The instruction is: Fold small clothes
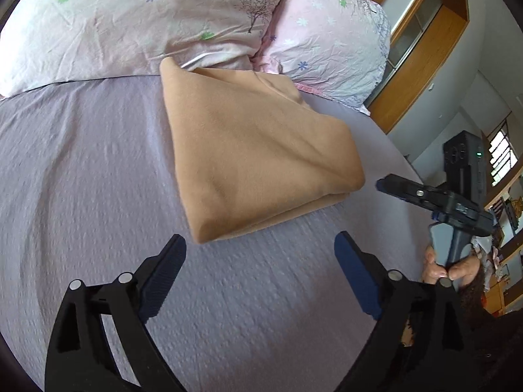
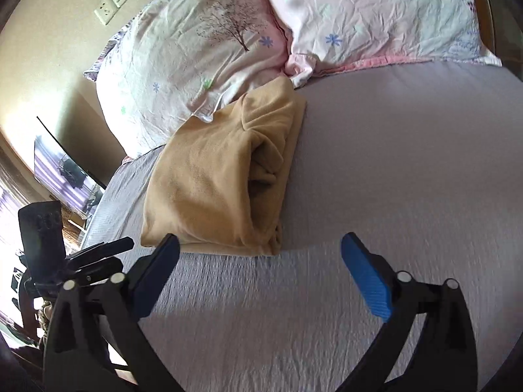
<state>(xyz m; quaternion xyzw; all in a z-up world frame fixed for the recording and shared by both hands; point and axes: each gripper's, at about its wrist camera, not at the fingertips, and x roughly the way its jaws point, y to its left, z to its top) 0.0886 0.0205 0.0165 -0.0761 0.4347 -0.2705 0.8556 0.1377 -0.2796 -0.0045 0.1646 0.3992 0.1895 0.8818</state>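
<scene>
Garment: tan cloth (image 1: 258, 150) folded on the bed sheet (image 1: 81, 163), far edge touching the pillows (image 1: 130, 16).
Left gripper (image 1: 260, 277): wide open, empty.
Right gripper (image 2: 260, 277): wide open, empty.
Advice: probably finished; press loose right-side layers flat.

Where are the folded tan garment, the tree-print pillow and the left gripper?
folded tan garment (image 1: 258, 150): left wrist view, middle of its flat top face.
tree-print pillow (image 2: 196, 55): right wrist view, on the pillowcase left of the tree print.
left gripper (image 1: 261, 274): left wrist view, midway between its open fingertips.
</scene>
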